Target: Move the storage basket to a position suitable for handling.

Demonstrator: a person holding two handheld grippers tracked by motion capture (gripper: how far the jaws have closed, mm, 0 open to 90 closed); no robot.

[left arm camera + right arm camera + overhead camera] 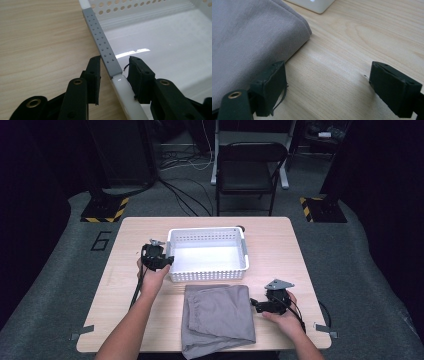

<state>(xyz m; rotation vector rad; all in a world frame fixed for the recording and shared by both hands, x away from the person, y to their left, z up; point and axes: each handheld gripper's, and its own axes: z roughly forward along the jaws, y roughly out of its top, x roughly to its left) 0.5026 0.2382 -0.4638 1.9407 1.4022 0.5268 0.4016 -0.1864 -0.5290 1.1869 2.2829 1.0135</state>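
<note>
A white perforated basket [207,231] stands at the table's middle, nothing inside it. My left gripper [169,261] straddles its left rim. In the left gripper view the gripper [113,67] has one jaw outside and one inside the basket wall [125,10], pressing on the rim at the near end of the grey dotted handle strip [100,35]. A folded grey cloth [217,312] lies in front of the basket. My right gripper [254,304] rests open at the cloth's right edge. In its own view the gripper [327,72] has one jaw by the cloth [249,32], the other over bare wood.
The wooden table [285,250] has bare room left and right of the basket. A basket corner [312,5] shows beyond the cloth. A black folding chair [250,170] stands behind the table, with cables and stand feet on the floor.
</note>
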